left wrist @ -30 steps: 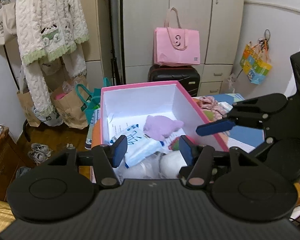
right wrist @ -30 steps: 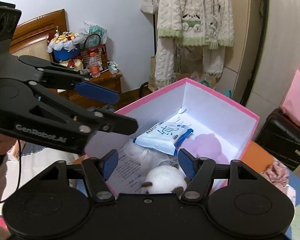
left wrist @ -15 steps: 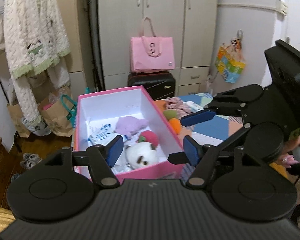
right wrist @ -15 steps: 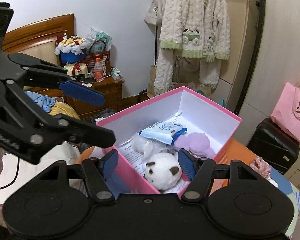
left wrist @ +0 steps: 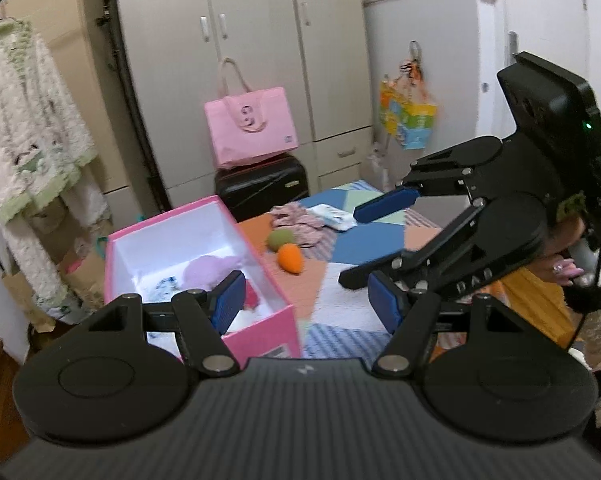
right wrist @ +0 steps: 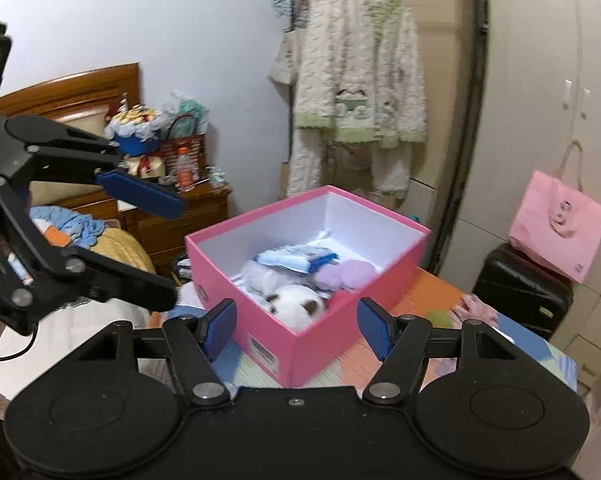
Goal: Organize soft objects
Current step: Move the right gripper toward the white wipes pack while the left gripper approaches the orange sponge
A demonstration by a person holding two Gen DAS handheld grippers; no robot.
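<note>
Both sets of fingers stand apart and empty: the left gripper (left wrist: 306, 304) and right gripper (right wrist: 296, 326) hold nothing. Just beyond them the pink box (right wrist: 324, 336) already contains a white plush (right wrist: 296, 306), a lilac plush (right wrist: 346, 274) and a tissue pack (right wrist: 296, 258). Farther out on the patchwork cover (left wrist: 376, 240) lie an orange carrot toy (left wrist: 291, 258), a green ball (left wrist: 280, 239) and pink cloth (left wrist: 300, 220). Best to approach the carrot from above, pads squarely astride its middle, and squeeze gently.
</note>
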